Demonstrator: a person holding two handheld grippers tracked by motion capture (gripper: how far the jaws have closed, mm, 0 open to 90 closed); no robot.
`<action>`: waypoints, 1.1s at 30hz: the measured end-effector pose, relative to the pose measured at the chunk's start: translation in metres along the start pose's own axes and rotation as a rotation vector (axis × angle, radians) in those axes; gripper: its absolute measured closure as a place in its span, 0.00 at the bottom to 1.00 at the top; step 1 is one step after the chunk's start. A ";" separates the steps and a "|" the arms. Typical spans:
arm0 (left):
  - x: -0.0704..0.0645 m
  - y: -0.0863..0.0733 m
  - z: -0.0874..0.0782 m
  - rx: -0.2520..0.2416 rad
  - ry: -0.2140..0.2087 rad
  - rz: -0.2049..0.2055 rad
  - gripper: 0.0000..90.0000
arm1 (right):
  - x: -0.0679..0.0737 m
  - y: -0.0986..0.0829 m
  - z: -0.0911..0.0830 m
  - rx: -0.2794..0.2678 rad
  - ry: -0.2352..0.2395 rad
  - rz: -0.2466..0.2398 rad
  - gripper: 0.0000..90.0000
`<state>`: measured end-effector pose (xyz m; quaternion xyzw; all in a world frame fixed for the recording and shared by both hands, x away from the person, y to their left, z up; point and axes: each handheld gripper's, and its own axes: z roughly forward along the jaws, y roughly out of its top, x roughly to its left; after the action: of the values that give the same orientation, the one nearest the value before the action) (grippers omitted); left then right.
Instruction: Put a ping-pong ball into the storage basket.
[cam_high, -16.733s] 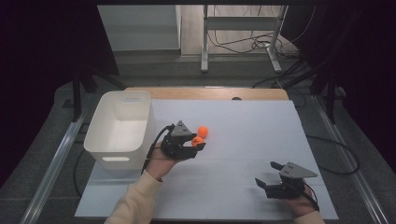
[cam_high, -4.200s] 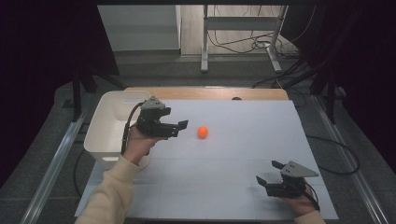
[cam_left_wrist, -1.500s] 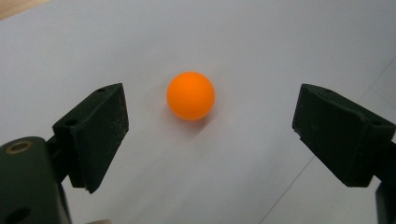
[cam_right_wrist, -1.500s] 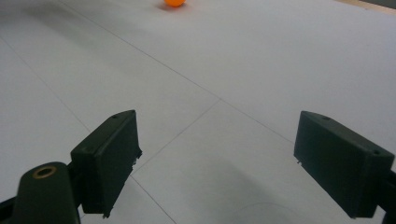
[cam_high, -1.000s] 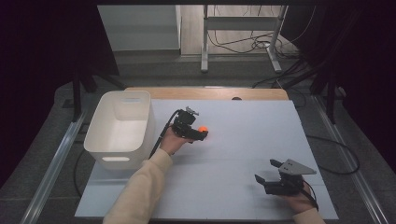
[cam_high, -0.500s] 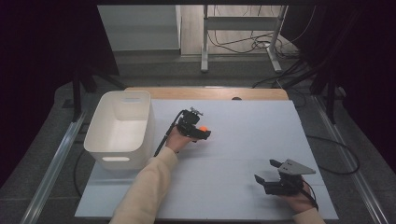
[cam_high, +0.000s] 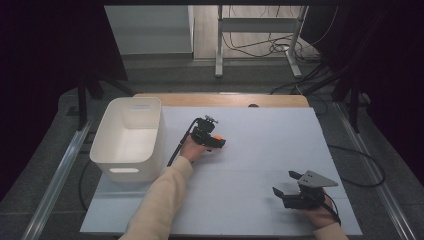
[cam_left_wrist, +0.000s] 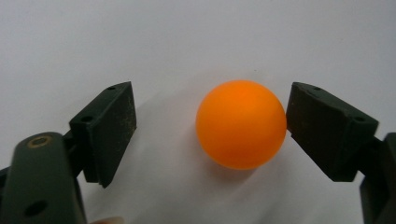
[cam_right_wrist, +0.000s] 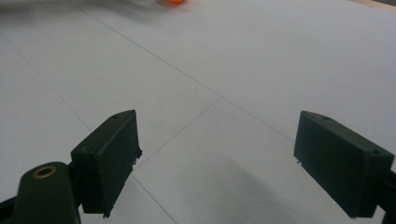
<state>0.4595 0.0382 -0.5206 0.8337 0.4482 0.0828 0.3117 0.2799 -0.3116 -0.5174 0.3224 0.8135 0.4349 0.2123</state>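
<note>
A wide white tabletop (cam_high: 250, 200) carries a deep white plastic bin (cam_high: 131, 137) at its left side. Just right of the bin, the left gripper (cam_high: 214, 141) reaches over a small smooth orange ball (cam_left_wrist: 241, 124), which rests on the tabletop. Its jaws stand wide open around the ball: one pad touches or nearly touches it, the other is well apart. The ball looks light, hard and slippery, likely to roll or squirt free, so hold it across its widest middle, with gentle pressure. Near the front right corner, the right gripper (cam_high: 289, 190) rests with jaws wide open, holding nothing.
</note>
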 end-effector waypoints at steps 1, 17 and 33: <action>0.000 0.000 0.000 0.003 -0.002 0.005 0.25 | 0.000 0.000 0.000 0.000 0.001 0.000 0.16; -0.008 0.002 -0.016 -0.034 -0.038 0.044 0.56 | 0.000 0.000 0.000 0.002 -0.005 0.001 0.16; -0.015 0.002 -0.034 -0.067 -0.065 0.068 0.55 | 0.000 0.000 -0.001 0.003 -0.009 -0.001 0.16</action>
<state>0.4378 0.0412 -0.4902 0.8399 0.4060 0.0813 0.3510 0.2791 -0.3116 -0.5171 0.3244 0.8133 0.4323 0.2154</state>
